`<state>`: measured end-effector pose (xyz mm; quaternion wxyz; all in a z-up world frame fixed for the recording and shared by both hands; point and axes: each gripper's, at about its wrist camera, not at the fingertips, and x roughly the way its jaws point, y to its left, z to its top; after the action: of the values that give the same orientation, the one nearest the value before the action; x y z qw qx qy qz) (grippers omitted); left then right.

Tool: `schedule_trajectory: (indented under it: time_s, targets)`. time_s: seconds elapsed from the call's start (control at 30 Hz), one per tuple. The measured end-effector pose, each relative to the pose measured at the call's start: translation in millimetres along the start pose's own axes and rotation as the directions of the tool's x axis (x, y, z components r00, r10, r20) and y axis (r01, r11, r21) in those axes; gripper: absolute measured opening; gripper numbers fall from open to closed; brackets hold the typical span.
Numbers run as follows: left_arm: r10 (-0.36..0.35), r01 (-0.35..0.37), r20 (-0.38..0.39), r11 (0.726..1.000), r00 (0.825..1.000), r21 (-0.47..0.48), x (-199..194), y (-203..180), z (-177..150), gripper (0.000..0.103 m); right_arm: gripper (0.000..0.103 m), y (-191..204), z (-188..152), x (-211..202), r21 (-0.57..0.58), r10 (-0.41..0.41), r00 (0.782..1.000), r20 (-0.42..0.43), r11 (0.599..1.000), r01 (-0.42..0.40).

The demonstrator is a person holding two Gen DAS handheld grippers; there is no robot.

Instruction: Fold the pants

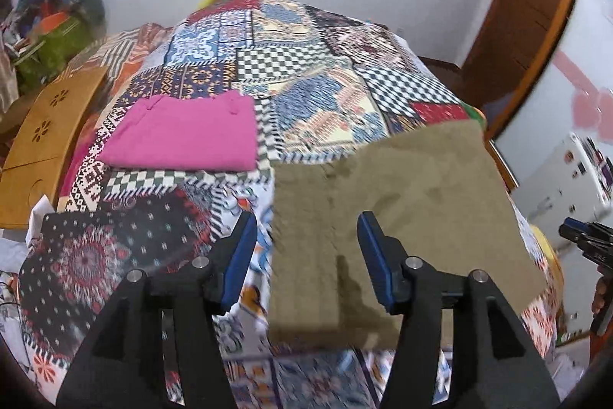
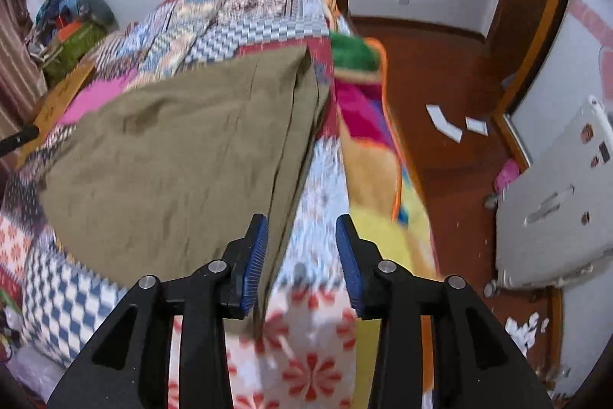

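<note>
Olive-khaki pants (image 1: 398, 213) lie folded flat on the patchwork bedspread (image 1: 299, 71). They also show in the right wrist view (image 2: 180, 156), reaching toward the bed's right edge. My left gripper (image 1: 306, 255) is open and empty, hovering over the pants' near left edge. My right gripper (image 2: 300, 255) is open and empty, just beside the pants' near right edge, over the bedspread (image 2: 314, 186). The right gripper also shows at the far right of the left wrist view (image 1: 586, 240).
A folded pink garment (image 1: 184, 133) lies on the bed to the left. A wooden board (image 1: 42, 137) leans at the bed's left side. A colourful blanket (image 2: 383, 156) hangs off the right edge above the wooden floor (image 2: 452, 140). A white appliance (image 2: 555, 202) stands at right.
</note>
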<state>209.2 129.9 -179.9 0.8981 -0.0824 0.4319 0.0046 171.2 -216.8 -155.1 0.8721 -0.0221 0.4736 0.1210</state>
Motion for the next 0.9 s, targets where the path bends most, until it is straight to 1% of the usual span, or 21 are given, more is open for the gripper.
schedule_trajectory:
  time_s: [0.07, 0.2, 0.33, 0.43, 0.57, 0.67, 0.9]
  targets:
    - [0.011, -0.011, -0.015, 1.000, 1.000, -0.020, 14, 7, 9, 0.054, 0.039, 1, 12, 5, 0.001, -0.002, 1.000, 0.025, 1.000, 0.002]
    - [-0.007, 0.004, -0.059, 0.999, 0.998, -0.052, 47, 18, 22, 0.054, 0.041, 3, 40, 23, 0.006, 0.013, 0.998, 0.059, 1.000, -0.013]
    - [0.002, -0.006, -0.093, 0.999, 0.996, -0.044, 75, 18, 32, 0.054, 0.041, -2, 64, 46, 0.015, 0.036, 0.998, 0.053, 0.999, -0.037]
    - [0.006, -0.008, -0.117, 1.000, 0.993, -0.020, 93, 17, 37, 0.054, 0.041, -2, 83, 70, 0.015, 0.054, 0.998, 0.030, 0.998, -0.055]
    - [-0.010, 0.011, -0.141, 1.000, 0.990, 0.002, 108, 13, 39, 0.054, 0.041, -2, 101, 103, 0.014, 0.088, 0.996, -0.004, 0.996, -0.088]
    - [-0.028, 0.029, -0.163, 1.000, 0.986, 0.006, 120, 11, 39, 0.054, 0.041, -1, 111, 121, 0.013, 0.110, 0.994, -0.024, 0.994, -0.110]
    - [-0.039, 0.041, -0.198, 0.999, 0.979, 0.009, 141, 8, 33, 0.055, 0.041, 2, 128, 161, 0.000, 0.158, 0.984, -0.080, 0.987, -0.158]
